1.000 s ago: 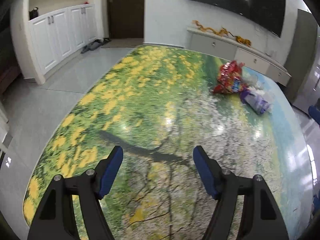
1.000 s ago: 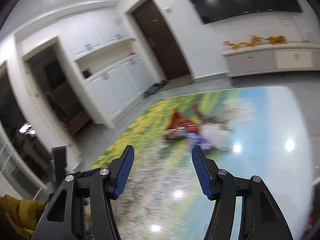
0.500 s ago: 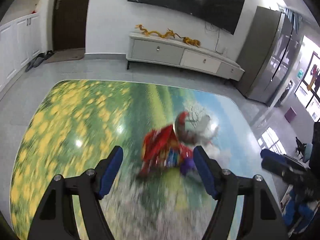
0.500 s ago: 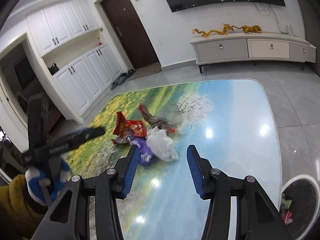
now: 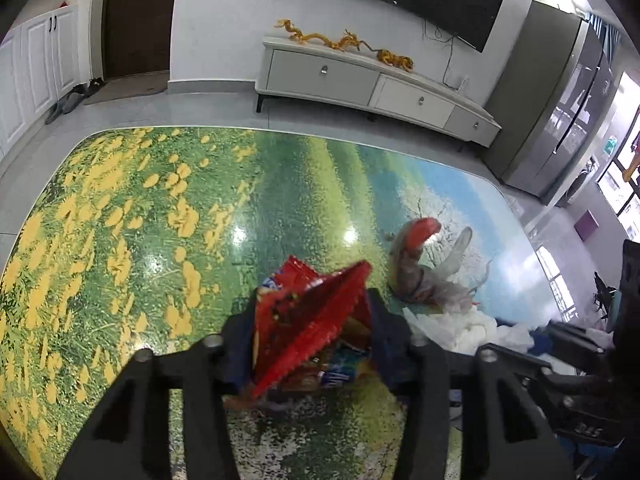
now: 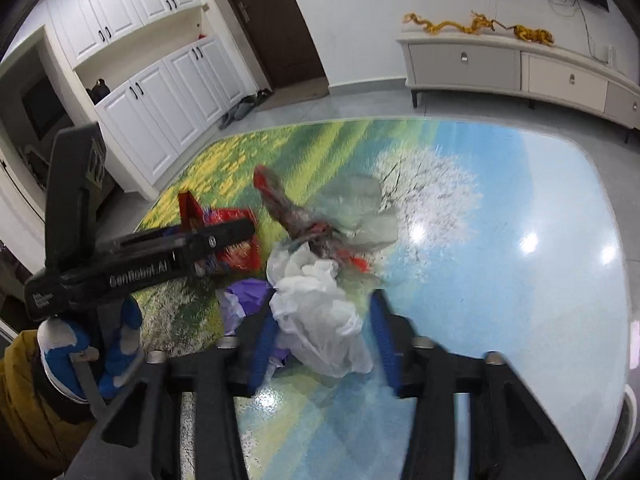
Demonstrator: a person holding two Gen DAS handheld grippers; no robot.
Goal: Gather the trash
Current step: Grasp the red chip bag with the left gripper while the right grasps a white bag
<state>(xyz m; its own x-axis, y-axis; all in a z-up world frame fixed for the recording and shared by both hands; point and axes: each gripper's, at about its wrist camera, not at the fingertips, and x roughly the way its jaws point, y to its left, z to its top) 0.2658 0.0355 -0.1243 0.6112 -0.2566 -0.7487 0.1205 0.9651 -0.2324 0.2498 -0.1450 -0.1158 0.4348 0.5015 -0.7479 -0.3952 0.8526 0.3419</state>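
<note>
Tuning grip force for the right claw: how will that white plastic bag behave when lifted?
The white plastic bag looks thin and crumpled, so probably floppy and very light. Its glossy film may slip between the right claw pads. It overlaps the purple wrapper, which could drag along.

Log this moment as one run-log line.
left gripper: closing on red wrapper | right gripper: closing around white bag | table: more trash left

The left gripper (image 6: 224, 240), seen from the right wrist camera, carries white lettering "GenRobot.AI" along its black side. The print on the red snack bag (image 5: 316, 320) is too blurred to read.
</note>
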